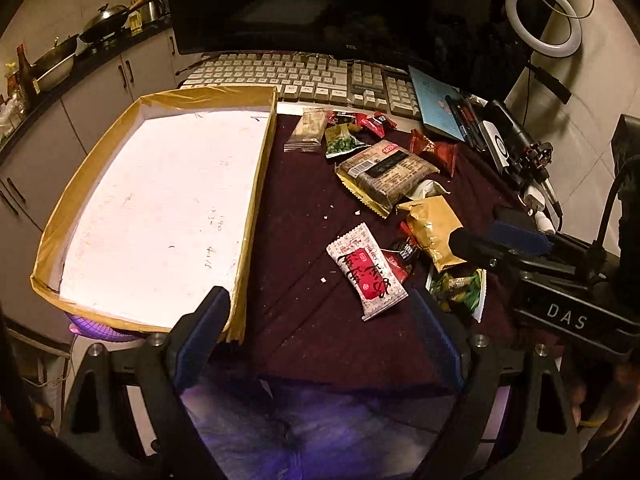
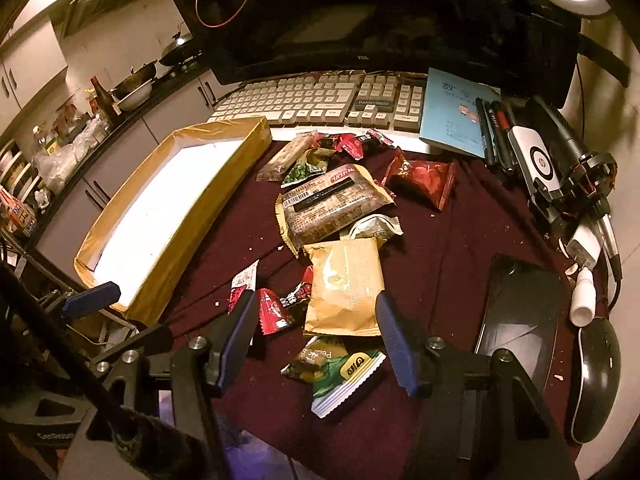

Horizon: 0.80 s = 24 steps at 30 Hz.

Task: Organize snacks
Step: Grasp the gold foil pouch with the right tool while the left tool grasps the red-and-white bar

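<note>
The snacks are heaped on the dark cloth (image 2: pixel 440 264), right of the empty tray (image 1: pixel 256 184). The gold packet (image 2: pixel 344 288) lies just ahead of the right gripper (image 2: pixel 316 312), framed by its wide-open, empty jaws, long axis running away from them. The left gripper (image 1: pixel 320 320), likewise open and empty, is farther off, nearest the white-red packet (image 1: pixel 366 272). Packets beneath the heap are partly hidden.

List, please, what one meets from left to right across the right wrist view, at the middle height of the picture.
Tape-edged box → brown barcode snack pack → red snack packet → white HP device
</note>
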Each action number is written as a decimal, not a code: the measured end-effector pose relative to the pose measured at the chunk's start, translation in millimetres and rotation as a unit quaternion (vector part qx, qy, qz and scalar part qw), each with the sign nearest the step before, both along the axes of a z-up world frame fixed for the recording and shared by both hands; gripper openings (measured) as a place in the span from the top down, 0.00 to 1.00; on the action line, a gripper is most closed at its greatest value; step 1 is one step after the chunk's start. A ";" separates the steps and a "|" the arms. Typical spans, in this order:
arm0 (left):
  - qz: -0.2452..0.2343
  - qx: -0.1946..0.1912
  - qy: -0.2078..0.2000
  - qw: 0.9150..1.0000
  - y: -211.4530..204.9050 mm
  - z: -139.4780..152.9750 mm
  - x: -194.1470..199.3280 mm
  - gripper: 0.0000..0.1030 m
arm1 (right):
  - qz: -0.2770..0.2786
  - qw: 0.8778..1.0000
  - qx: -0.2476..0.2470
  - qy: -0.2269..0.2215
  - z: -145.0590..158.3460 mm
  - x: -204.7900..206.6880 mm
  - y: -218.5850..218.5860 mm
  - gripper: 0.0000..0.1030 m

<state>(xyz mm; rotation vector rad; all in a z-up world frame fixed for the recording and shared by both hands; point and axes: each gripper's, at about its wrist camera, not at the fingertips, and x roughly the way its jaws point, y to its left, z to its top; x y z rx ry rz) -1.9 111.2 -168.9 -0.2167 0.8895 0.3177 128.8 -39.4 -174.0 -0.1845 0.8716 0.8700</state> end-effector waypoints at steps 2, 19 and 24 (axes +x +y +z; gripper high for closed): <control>0.004 0.004 0.001 1.000 -2.2 1.7 -0.2 0.12 | 0.000 1.000 0.008 0.010 0.8 -1.4 -3.9 0.42; 0.007 -0.018 0.000 1.000 -12.6 12.9 2.6 0.12 | -0.004 1.000 0.010 0.020 -4.6 -6.0 -10.9 0.45; -0.008 -0.040 -0.005 0.999 -16.0 16.7 6.9 0.13 | -0.013 0.999 0.012 0.030 -10.8 3.7 -12.5 0.46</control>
